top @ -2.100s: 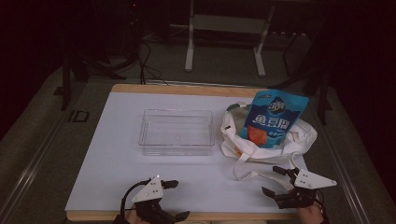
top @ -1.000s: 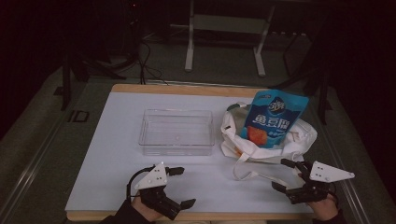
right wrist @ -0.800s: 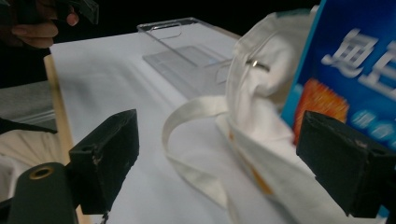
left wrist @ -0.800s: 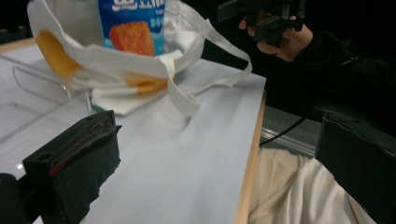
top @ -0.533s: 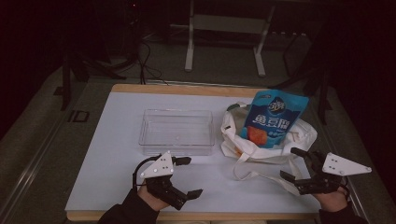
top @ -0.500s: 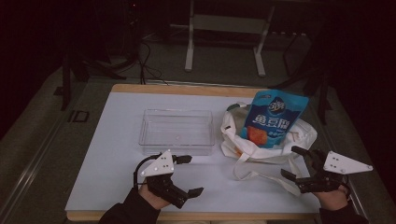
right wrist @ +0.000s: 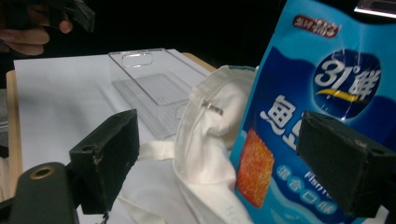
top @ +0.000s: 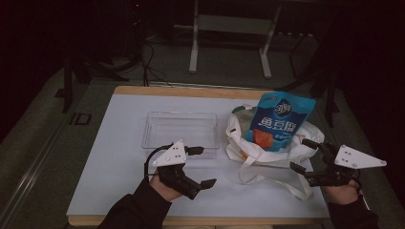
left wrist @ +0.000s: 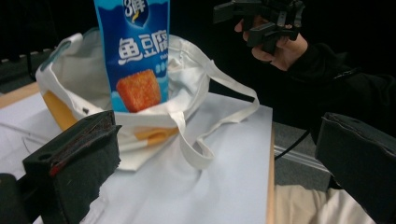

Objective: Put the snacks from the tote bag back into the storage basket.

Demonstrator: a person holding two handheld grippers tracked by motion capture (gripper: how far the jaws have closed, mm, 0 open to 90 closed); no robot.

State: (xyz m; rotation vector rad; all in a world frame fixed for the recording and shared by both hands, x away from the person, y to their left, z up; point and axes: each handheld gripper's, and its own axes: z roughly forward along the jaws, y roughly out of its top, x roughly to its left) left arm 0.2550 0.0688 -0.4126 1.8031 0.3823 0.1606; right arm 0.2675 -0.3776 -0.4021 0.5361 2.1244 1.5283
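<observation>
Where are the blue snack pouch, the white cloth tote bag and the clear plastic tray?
blue snack pouch [top: 281,121], high view, on the printed front panel.
white cloth tote bag [top: 248,148], high view, on the front cloth wall below the pouch.
clear plastic tray [top: 180,114], high view, on the far rim.

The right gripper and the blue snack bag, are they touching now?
Apart. In the high view the right gripper hangs with open jaws near the white tote bag, and bag cloth shows between its tips and the blue snack bag.

Each hand-held gripper [top: 201,167] has 2 black jaws, a grey triangular plate, black sleeves behind.
</observation>
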